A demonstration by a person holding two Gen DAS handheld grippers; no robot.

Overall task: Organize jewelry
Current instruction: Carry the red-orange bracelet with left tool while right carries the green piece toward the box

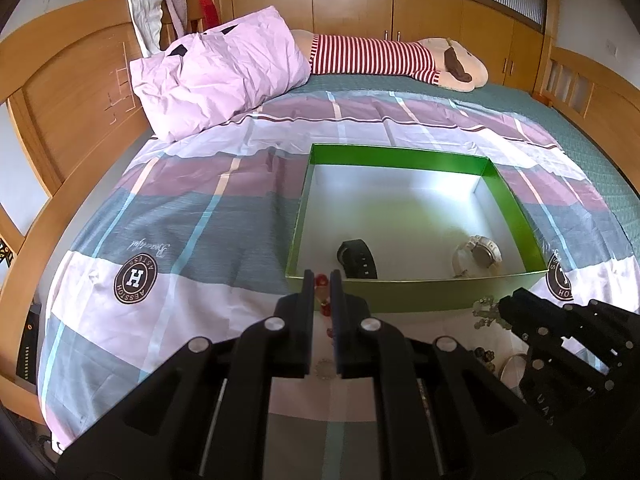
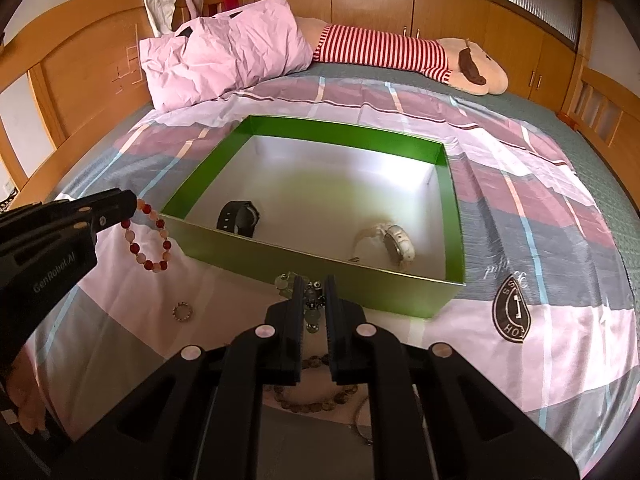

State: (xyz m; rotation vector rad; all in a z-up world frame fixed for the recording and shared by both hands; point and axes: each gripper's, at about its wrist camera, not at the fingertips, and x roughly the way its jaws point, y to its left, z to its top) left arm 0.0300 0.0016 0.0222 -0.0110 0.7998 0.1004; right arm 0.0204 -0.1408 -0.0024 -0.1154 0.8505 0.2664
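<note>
Both tools tilt downward, left tool [image 1: 321,280] and right tool [image 2: 311,284] apparently clamped shut

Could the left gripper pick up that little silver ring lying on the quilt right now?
Probably not yet: the left gripper is shut on the red bead bracelet. Otherwise the small ring lies uncovered on the quilt, close below.

Red-pink bead bracelet [image 2: 150,240] dangling beside green box [image 2: 320,264]

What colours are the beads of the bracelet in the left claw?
Red and pale pink beads, clearest in the right wrist view.
</note>
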